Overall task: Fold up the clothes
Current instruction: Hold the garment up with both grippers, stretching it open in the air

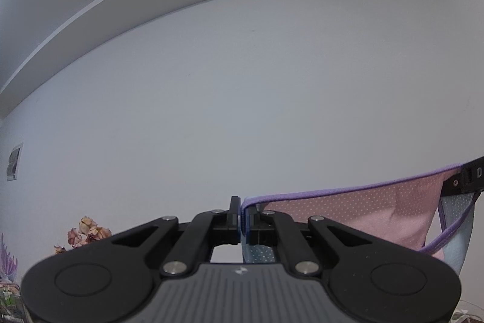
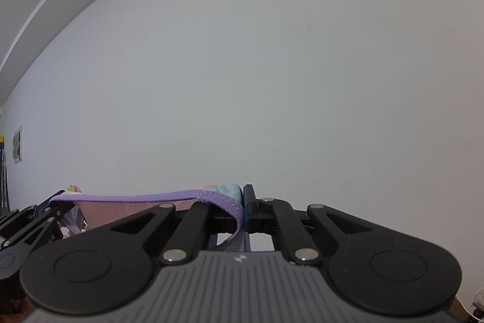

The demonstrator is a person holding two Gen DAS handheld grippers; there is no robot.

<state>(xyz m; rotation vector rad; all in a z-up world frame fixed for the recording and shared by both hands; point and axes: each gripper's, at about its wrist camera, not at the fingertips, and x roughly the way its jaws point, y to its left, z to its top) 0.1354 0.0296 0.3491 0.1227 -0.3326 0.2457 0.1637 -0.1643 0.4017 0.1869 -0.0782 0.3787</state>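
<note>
While both point at the pale wall (image 1: 242, 96), our left gripper (image 1: 243, 220) and right gripper (image 2: 243, 209) each have jaws clamped tight on the purple-trimmed edge of the pink dotted garment (image 1: 357, 217), which hangs stretched in the air between them, with dried flowers (image 1: 87, 233) low at left.
</note>
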